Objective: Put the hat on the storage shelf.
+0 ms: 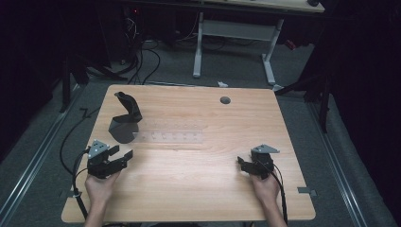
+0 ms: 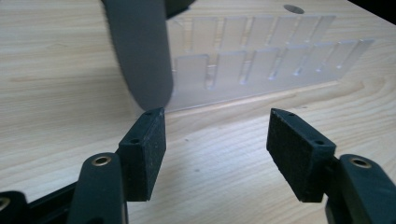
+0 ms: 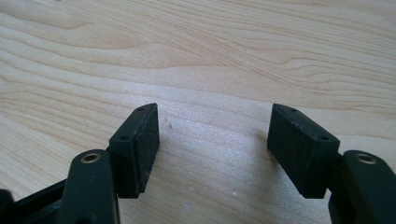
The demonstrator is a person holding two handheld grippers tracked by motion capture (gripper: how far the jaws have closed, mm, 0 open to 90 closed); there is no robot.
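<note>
**A:** Start with the hands. What is the left gripper (image 1: 121,155) doing?

**B:** Its jaws are spread wide with nothing between them. In the left gripper view the two black pads (image 2: 148,140) stand well apart over bare wood. The person's left hand (image 1: 100,185) holds it low at the near left of the worktop (image 1: 198,189).

**A:** And the right gripper (image 1: 242,163)?

**B:** The same: jaws parted, empty, with only wood grain seen between them in the right gripper view. The right hand (image 1: 265,185) holds it at the near right, and a black cable (image 1: 283,198) trails back along the forearm.

**A:** What lies ahead of the left one?

**B:** A clear plastic rack (image 1: 169,137), long and flat, lying across the middle of the worktop. In the left gripper view its rows of slots (image 2: 261,60) show just beyond the jaws.

**A:** Anything touching it?

**B:** A dark grey stand (image 1: 126,120) with a rounded base and a tilted arm sits at the rack's left end; its base meets or overlaps that end, and I cannot tell which.

**A:** Farther out?

**B:** A round grommet hole (image 1: 225,100) near the far edge, then grey floor, cables and the white legs of another desk (image 1: 269,61).
</note>
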